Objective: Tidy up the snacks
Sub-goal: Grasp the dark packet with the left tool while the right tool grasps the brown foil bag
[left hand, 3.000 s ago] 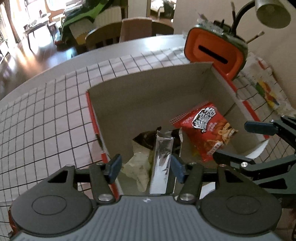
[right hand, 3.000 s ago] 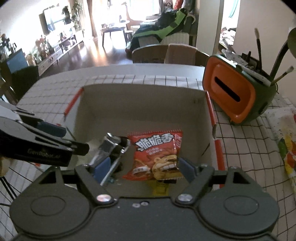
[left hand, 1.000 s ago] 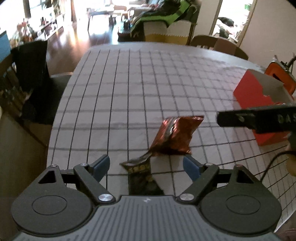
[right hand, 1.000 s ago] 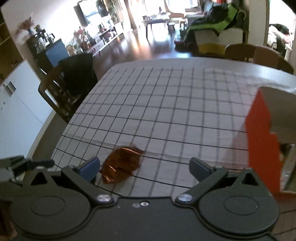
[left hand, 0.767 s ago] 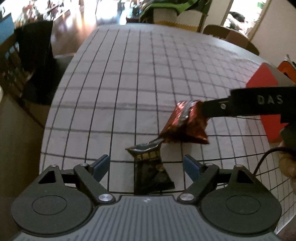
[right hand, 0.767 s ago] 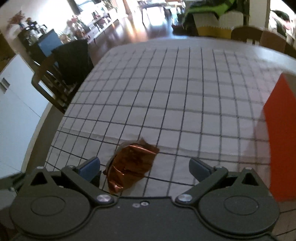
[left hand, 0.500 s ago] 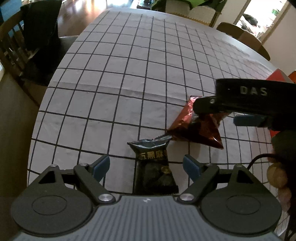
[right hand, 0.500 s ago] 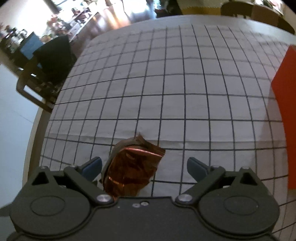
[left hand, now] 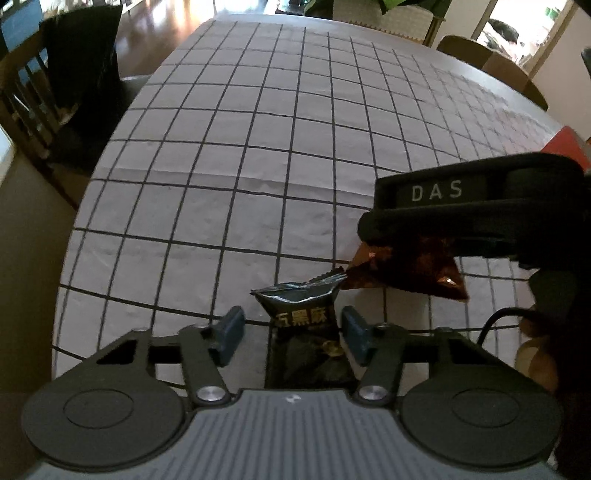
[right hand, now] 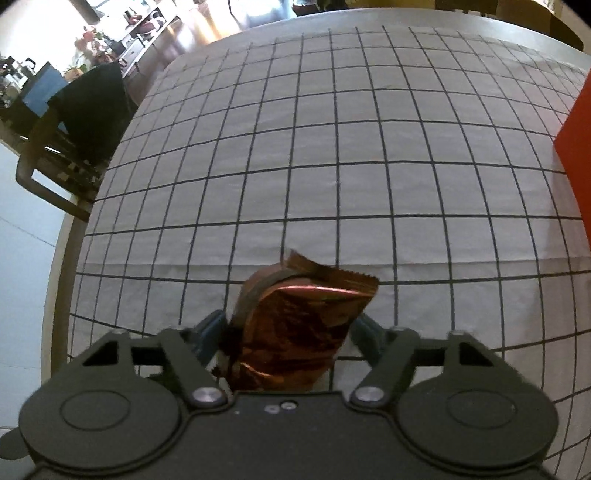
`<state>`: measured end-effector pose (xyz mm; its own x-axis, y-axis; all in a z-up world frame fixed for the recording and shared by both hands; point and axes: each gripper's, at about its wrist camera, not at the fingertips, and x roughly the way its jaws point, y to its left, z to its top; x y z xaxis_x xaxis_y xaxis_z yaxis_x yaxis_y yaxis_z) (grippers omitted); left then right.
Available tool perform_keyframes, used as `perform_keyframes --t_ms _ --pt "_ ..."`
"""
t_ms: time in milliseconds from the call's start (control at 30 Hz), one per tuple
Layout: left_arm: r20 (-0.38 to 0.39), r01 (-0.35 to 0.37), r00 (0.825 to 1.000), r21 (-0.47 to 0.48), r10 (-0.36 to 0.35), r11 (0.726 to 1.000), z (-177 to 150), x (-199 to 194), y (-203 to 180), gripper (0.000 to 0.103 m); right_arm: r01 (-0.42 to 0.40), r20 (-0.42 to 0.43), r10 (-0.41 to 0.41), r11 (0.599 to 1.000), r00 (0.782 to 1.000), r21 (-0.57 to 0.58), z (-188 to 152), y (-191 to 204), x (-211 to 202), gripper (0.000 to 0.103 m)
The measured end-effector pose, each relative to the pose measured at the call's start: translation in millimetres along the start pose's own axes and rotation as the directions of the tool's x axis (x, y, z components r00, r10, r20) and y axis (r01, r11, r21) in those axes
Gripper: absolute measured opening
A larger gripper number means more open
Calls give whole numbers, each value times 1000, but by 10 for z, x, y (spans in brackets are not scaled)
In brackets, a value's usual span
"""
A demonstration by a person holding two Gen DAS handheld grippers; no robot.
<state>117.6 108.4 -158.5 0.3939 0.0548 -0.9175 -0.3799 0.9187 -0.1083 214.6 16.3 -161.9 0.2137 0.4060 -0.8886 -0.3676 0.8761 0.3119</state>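
A lived-in home, at its dining table. Ahead of the fingers stretches a round table (right hand: 62, 236) under a white tablecloth (right hand: 332, 147) with a black grid. Off to the left of the fingers a wooden dining chair (right hand: 70, 122) draped in something dark is pulled up to the rim. Farther beyond, sunlight glares off a polished wooden floor (left hand: 155, 11), with a sideboard (right hand: 122, 33) crowded with flowers and small household things.
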Motion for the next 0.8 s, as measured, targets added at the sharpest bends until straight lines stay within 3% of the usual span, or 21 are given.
perform_keyframes --t_ms 67,100,300,800 --pt "1 -1 1000 17 1 1000 -4 -11 -26 37 -4 3 4 1000 1000 -15 13 14 -10 62" --pt "1 0 1000 19 0 1000 -14 -20 -15 35 -12 8 12 1000 1000 -19 2 4 -17 57" --pt "-1 0 1000 21 0 1000 -28 -41 -12 33 -74 25 75 997 997 -30 -78 -150 -192 45" --pt "40 43 998 45 -44 998 113 -395 -197 31 -126 107 132 990 986 -61 -239 -574 -911 43"
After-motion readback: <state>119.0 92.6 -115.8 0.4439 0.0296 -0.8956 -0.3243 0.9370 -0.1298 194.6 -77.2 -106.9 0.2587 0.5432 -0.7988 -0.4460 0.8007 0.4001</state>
